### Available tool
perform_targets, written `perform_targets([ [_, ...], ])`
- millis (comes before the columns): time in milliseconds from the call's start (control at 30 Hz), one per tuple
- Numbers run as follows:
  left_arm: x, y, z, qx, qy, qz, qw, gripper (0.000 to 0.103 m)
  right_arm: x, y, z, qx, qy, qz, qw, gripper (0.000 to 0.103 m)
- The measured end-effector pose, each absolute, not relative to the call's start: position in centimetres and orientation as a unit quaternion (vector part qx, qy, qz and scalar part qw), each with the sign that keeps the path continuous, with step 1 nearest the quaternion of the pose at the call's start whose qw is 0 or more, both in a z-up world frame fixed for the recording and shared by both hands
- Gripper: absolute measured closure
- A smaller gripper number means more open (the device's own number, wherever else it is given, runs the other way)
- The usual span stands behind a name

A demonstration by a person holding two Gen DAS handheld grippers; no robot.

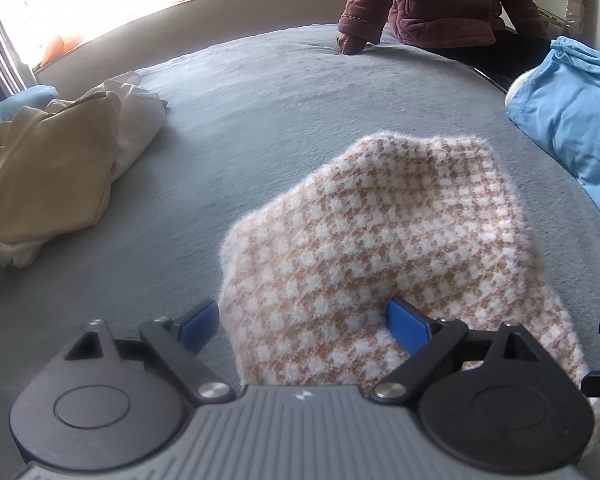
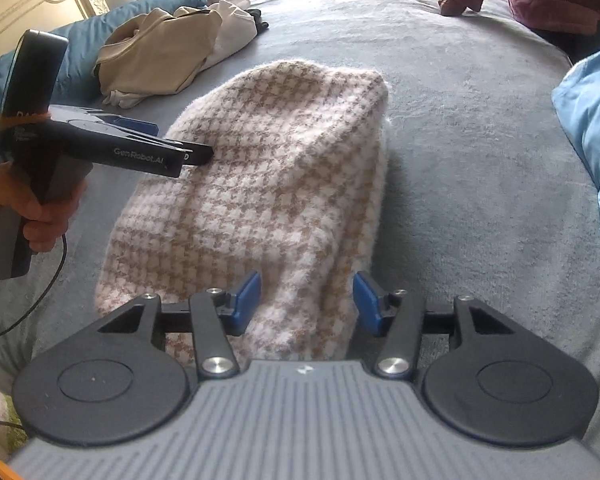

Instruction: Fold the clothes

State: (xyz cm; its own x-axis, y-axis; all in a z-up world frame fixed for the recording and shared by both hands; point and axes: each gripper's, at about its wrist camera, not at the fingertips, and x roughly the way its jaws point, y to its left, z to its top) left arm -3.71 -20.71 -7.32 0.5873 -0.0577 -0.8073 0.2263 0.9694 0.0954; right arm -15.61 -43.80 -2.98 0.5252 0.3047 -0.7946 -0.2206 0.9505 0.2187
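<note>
Here, nearest the cameras, the right gripper (image 2: 306, 300) is straddling the near edge of the houndstooth sweater (image 2: 268, 184), its fingers spread and not pressing the cloth; the left gripper (image 1: 304, 320) is likewise standing wide, gripping nothing. The sweater is lying mid-bed as a compact folded bundle, so this piece appears nearly finished, while the beige garments (image 1: 48, 168) and blue garment (image 1: 572, 116) beyond are apparently awaiting folding. Only the right view is showing the left hand (image 2: 40, 216) and the headboard (image 2: 28, 0).
</note>
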Motion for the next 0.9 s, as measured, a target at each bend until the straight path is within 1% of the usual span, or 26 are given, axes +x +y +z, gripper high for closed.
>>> perform_targets([
  [167,-3.5,-20.2,-7.4,0.076,0.454,-0.078,0.885,0.008,-15.7,-43.9,-3.1,0.058,0.463,0.151,0.872,0.046],
  [300,-3.7,-16.1,-7.1,-0.036,0.461,-0.123,0.878,0.008,-15.2,-45.1,-3.5,0.103,0.453,0.153,0.872,0.042],
  [400,-4.3,-12.2,-7.2,-0.081,0.450,-0.150,0.877,0.007,-14.6,-47.2,-4.0,0.173,0.440,0.150,0.868,0.036],
  [500,-4.2,-8.4,-9.1,-0.151,0.494,-0.190,0.835,0.007,-13.7,-49.7,-5.4,0.261,0.433,0.148,0.850,0.031],
  [567,-4.4,-6.6,-11.0,-0.201,0.523,-0.209,0.802,0.007,-13.1,-51.3,-6.9,0.321,0.432,0.150,0.829,0.025],
  [700,-4.4,-6.2,-14.6,-0.256,0.569,-0.262,0.736,0.007,-12.2,-53.3,-10.5,0.420,0.432,0.154,0.783,0.025],
  [800,-3.9,-6.5,-15.7,-0.270,0.567,-0.286,0.724,0.007,-11.3,-53.6,-12.8,0.454,0.442,0.154,0.758,0.024],
  [900,-3.1,-6.9,-16.2,-0.275,0.562,-0.302,0.719,0.007,-10.2,-53.3,-14.3,0.472,0.442,0.173,0.743,0.022],
])
